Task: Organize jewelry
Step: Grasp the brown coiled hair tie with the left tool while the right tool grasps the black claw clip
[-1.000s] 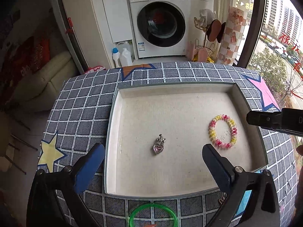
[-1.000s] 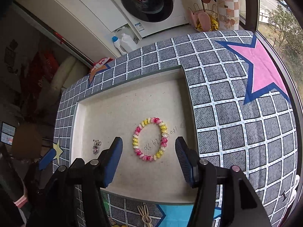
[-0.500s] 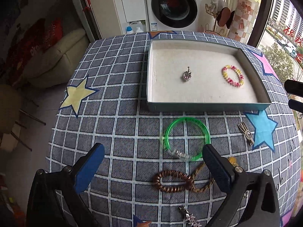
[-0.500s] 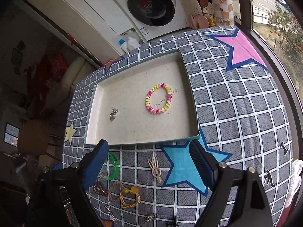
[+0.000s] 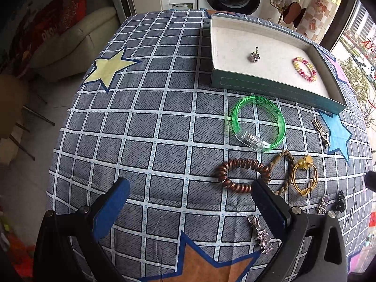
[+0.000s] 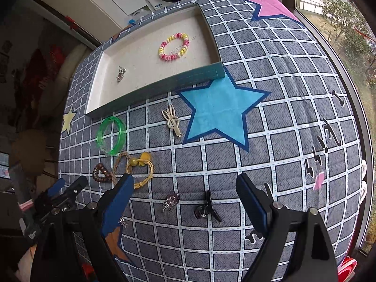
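A green tray [image 5: 270, 87] with a cream lining holds a heart pendant [image 5: 255, 56] and a pink-and-yellow bead bracelet [image 5: 304, 68]. Loose on the checked cloth lie a green bangle [image 5: 258, 124], a brown spiral hair tie [image 5: 242, 174] and a yellow hair tie [image 5: 304, 176]. My left gripper [image 5: 190, 188] is open over bare cloth, its right finger beside the spiral tie. My right gripper [image 6: 184, 183] is open above a silver charm [image 6: 170, 202] and a black claw clip [image 6: 206, 208], touching neither. The same tray [image 6: 164, 87] lies far ahead of it.
A cream rabbit hair clip [image 6: 172, 119] lies beside the blue star [image 6: 218, 112]. A silver star clip [image 5: 260, 233] sits under my left gripper's right finger. The table's edge drops to the floor on the left, with a sofa [image 5: 77, 37] beyond. A window runs along the right.
Both grippers have drawn back from over the tray to the near part of the table, and the loose jewelry has come into view. The right jaws have widened, with the bead bracelet lying in the tray.
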### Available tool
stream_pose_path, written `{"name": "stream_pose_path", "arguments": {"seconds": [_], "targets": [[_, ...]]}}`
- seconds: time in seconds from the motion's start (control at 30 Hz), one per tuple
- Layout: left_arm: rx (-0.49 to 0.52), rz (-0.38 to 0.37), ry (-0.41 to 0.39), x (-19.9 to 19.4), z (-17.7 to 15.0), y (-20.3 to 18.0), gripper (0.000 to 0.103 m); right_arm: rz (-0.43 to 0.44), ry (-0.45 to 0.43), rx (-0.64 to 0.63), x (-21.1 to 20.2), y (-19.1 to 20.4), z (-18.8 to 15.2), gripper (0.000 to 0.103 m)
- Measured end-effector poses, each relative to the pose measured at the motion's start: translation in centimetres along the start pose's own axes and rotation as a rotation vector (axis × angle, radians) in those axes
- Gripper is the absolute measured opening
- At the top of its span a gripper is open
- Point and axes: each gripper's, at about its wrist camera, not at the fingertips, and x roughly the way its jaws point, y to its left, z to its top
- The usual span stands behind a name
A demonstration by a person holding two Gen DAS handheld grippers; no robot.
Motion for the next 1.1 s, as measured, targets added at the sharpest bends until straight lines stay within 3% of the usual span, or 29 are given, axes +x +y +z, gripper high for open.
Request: {"name": "stream_pose_path", "arguments": {"seconds": [0.2,0.47,1.0,1.1], "targets": [[-0.008,-0.042,0.054,1.4,-0.3,0.3,0.103,-0.074,0.037,0.029,0.4,-1.3,-2.8,0.09],[0.012,-0.036,0.065,2.7,0.5,-0.5,0.103,-0.153,0.069,0.035,1.4,-2.1,-4.7,0.09],[0.061,-0.023,0.093,4.9,1.0,-1.7,0.102,-0.246,0.1,-0.066,4.9,-0.2,-3.9,0.09],[0.066,-0.038,0.084,4.7,1.0,-1.5,0.095,-0.261,0.1,-0.084,5.4,0.3,-3.9,0.085]]}}
